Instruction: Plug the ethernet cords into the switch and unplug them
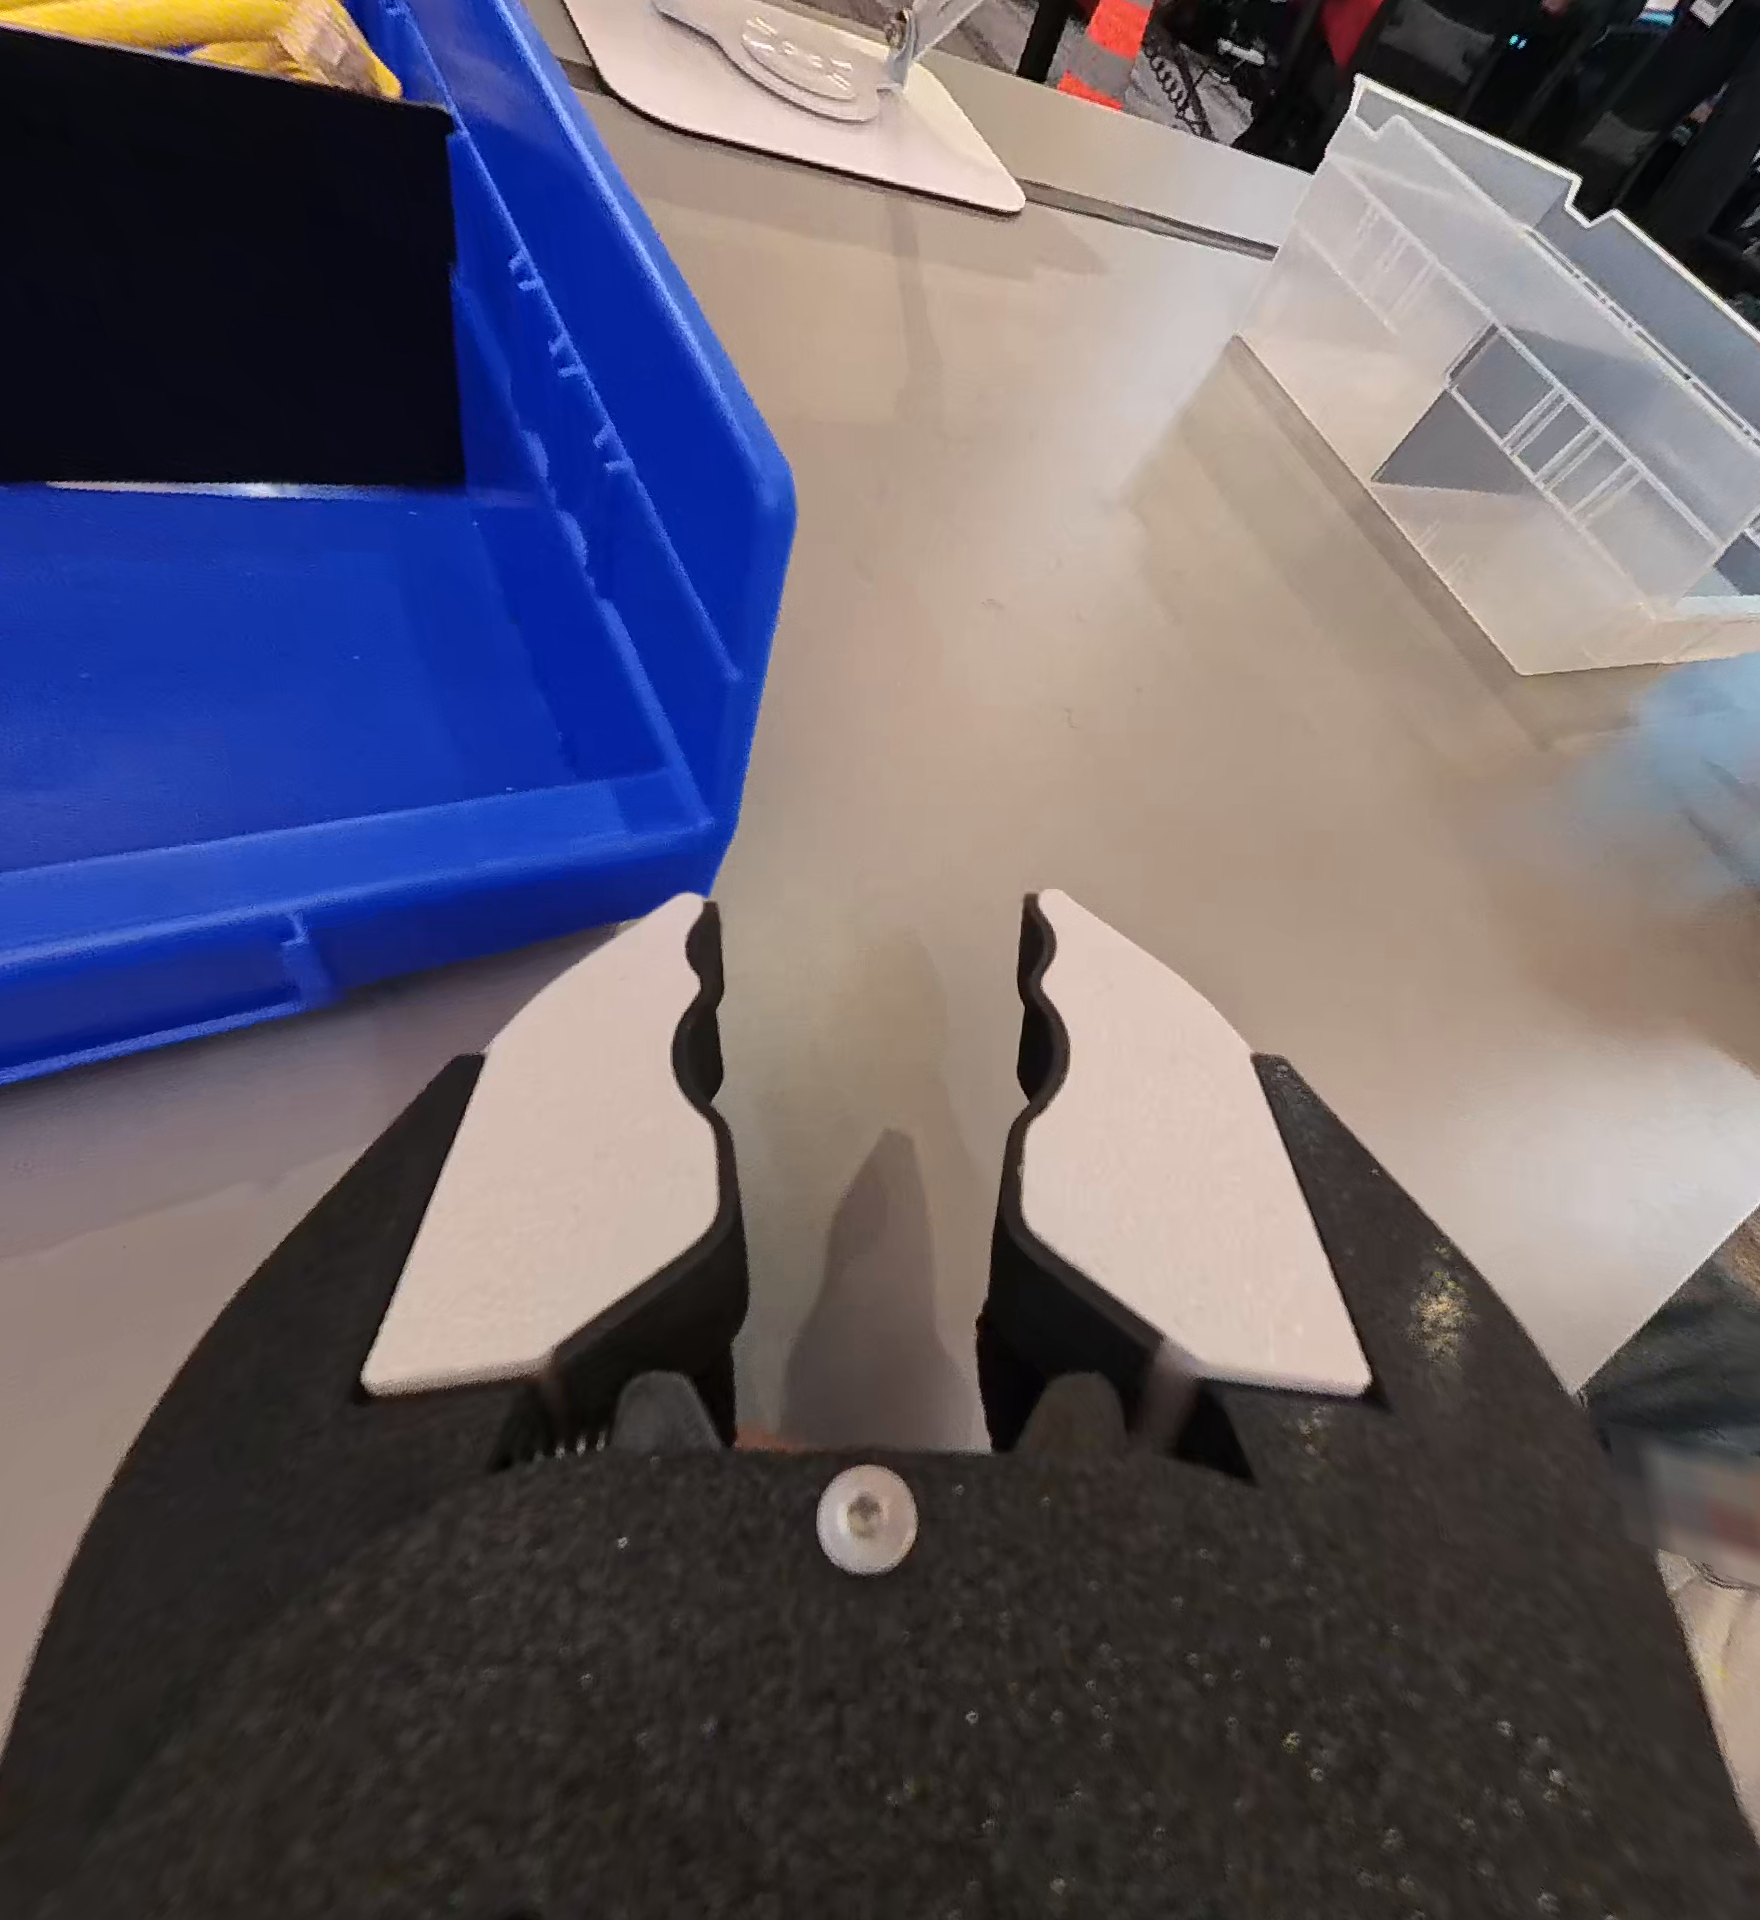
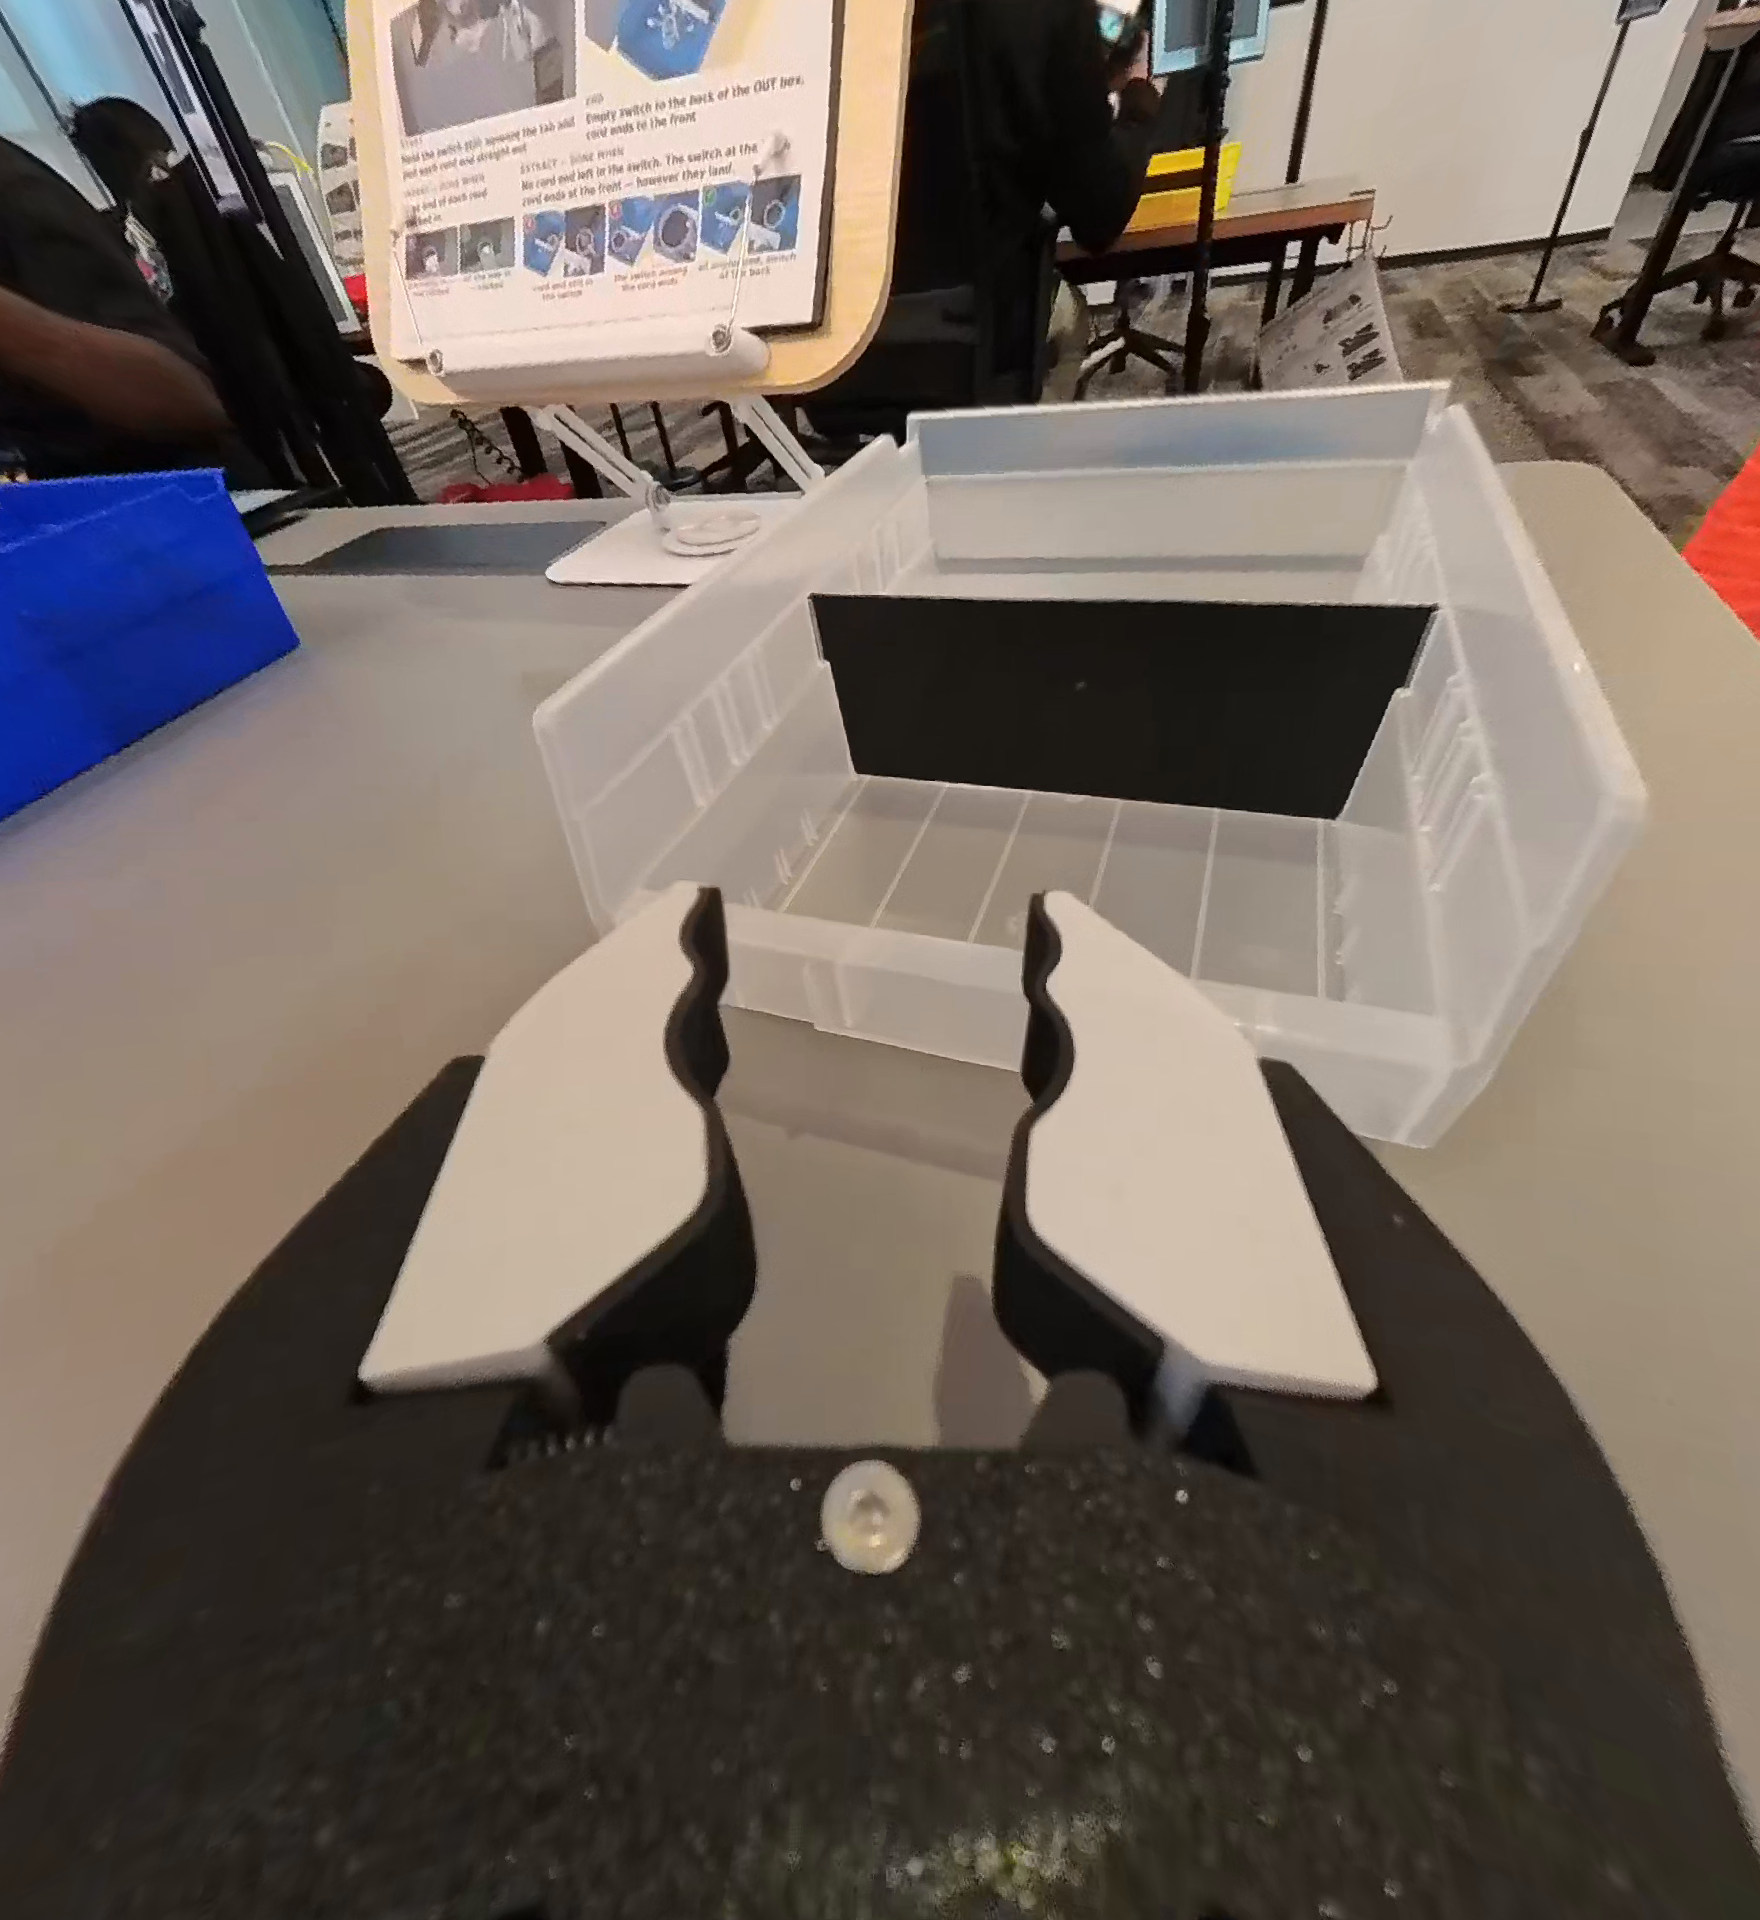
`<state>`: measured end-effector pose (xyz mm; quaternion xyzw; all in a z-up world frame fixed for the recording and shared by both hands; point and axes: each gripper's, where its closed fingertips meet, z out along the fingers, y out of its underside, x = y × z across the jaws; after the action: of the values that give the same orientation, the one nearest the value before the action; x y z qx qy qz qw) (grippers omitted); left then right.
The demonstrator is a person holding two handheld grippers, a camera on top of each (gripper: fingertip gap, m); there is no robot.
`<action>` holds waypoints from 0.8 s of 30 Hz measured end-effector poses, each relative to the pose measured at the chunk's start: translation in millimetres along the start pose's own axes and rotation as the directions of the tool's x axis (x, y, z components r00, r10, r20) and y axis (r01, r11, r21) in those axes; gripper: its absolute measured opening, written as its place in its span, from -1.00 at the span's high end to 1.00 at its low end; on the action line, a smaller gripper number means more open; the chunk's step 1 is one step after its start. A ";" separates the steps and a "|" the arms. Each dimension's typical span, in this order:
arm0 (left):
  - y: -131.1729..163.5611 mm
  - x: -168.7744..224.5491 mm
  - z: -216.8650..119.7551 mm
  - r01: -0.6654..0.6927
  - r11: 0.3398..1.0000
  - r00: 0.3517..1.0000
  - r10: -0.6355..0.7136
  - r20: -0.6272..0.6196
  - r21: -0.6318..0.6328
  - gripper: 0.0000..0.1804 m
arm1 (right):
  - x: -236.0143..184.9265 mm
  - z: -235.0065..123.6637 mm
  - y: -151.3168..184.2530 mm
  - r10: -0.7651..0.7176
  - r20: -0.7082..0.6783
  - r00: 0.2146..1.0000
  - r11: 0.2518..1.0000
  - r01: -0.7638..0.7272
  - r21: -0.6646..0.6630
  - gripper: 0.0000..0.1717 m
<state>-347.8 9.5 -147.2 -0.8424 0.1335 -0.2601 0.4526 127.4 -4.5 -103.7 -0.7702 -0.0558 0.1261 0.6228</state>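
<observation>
Judging by the scene, the task has barely begun. Both grippers hang over the grey table (image 1: pixel 959 520) with nothing in them: the left gripper (image 1: pixel 871 914) has its fingers apart over bare table beside the blue bin (image 1: pixel 647 520), and the right gripper (image 2: pixel 871 914) has its fingers apart in front of the clear bin (image 2: pixel 1478 1039), whose front section holds nothing. Yellow cords (image 1: pixel 180 31) peek out behind the blue bin's black divider (image 1: pixel 180 291). No switch is visible, so all plugging and unplugging seems left.
</observation>
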 end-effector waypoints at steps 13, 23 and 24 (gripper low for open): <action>-11.8 9.4 0.3 -0.056 0.997 0.998 0.057 -0.018 0.047 0.40 | -18.4 5.5 4.0 -0.040 0.094 0.995 0.999 0.041 -0.005 0.33; -18.6 14.0 1.7 -0.062 0.995 0.996 0.066 -0.054 0.075 0.38 | -19.6 5.0 5.0 -0.027 0.108 0.994 1.000 0.028 -0.012 0.33; -20.0 15.8 0.5 -0.046 0.996 0.996 0.051 -0.074 0.075 0.43 | -19.5 4.7 4.7 -0.025 0.108 0.994 1.000 0.026 -0.011 0.34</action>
<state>-334.6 13.7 -125.7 -0.8114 0.1614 -0.2854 0.4839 107.0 -5.8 -106.8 -0.7654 -0.1000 0.1590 0.6156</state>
